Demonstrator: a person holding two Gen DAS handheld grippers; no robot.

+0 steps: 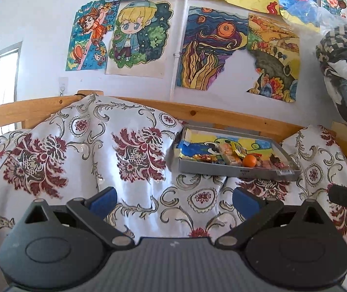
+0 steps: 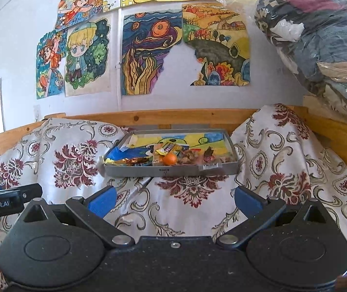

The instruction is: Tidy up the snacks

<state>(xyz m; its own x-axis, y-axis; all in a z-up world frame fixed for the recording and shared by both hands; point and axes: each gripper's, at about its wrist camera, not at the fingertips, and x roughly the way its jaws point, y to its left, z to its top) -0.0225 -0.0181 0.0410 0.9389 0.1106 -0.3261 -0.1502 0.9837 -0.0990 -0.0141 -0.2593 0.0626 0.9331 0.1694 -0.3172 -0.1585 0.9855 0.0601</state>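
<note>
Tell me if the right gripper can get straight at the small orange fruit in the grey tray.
Probably yes: the right gripper has its jaws open, and only patterned cloth lies before the grey tray; the small orange fruit sits near its front wall.

A satiny cloth [image 2: 193, 209] with a woven red floral pattern is catching the light in glossy patches, draping in soft folds over the furniture. Behind it, a wooden rail [image 2: 185, 115] is showing pale, knotty pine with a smooth finish. The grey tray [image 2: 163, 170] is looking matt, possibly card or thin metal, though the view is too soft to settle it. Inside, the snack wrappers [image 2: 171, 149] are glinting like shiny foil and plastic film, beside a smooth-skinned orange [image 2: 169, 158]. Paper drawings [image 2: 149, 53] on the wall are curling and tearing at their edges. A clear, crinkly plastic bag [image 2: 319, 39] is wrapping folded cloth.
</note>
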